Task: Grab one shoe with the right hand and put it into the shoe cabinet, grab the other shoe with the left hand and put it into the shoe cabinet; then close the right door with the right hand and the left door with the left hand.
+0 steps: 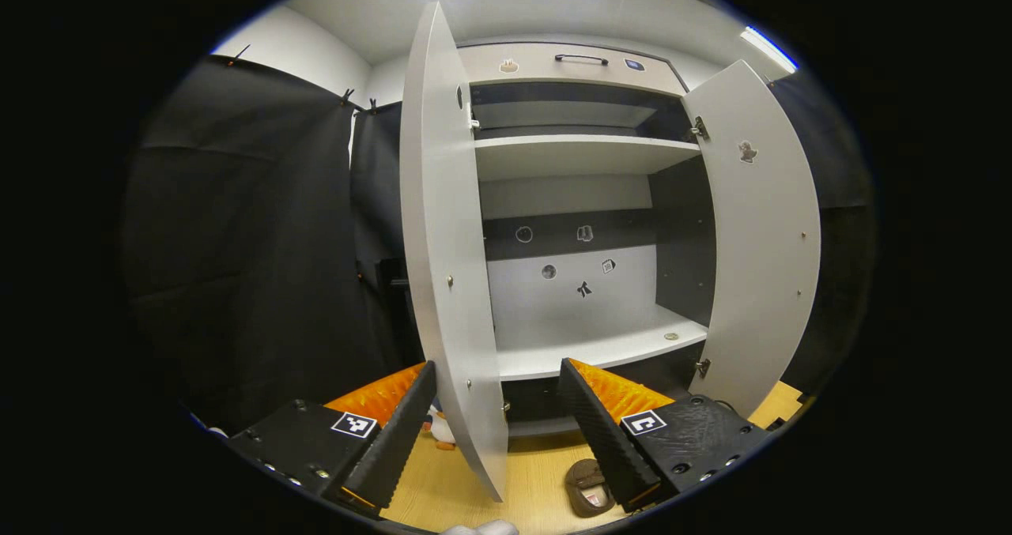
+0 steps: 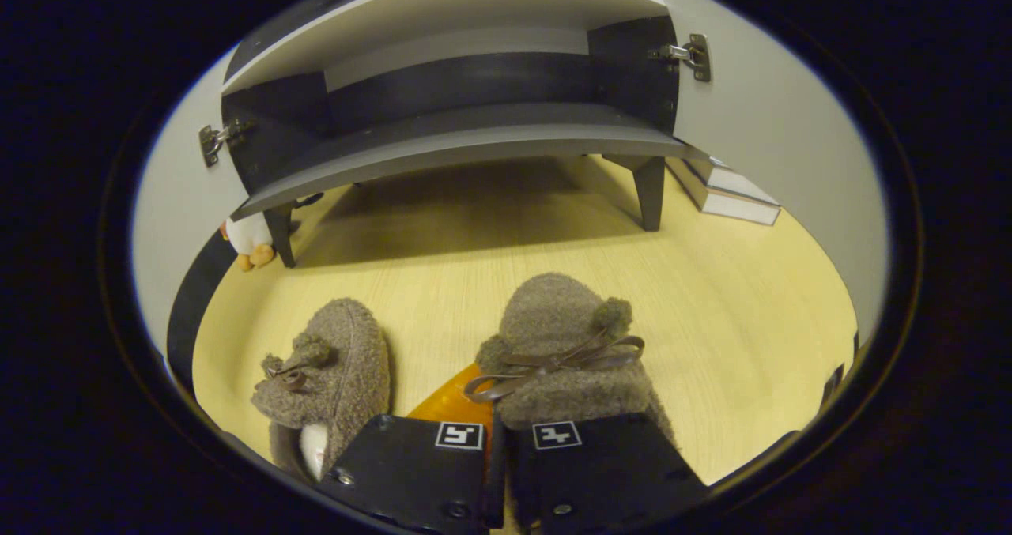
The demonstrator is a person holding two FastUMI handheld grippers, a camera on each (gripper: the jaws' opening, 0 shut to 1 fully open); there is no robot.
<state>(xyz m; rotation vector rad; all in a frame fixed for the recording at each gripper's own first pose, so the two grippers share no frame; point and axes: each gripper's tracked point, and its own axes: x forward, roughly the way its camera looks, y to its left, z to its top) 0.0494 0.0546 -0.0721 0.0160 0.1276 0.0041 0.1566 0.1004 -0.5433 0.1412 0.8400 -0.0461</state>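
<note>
the right shoe [image 2: 565, 353] lay on the floor [image 2: 751, 322] before the shoe cabinet [image 2: 474, 144], apparently pinched at its heel by the closed right gripper [image 2: 496, 440]; such a shallow hold was judged liable to slip on lifting, while the left gripper [image 1: 496, 416] was held open.

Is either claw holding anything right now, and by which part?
Right claw is closed at the back of the right-hand fuzzy brown slipper; actual pinch can't be told. Left claw is open and empty.
</note>
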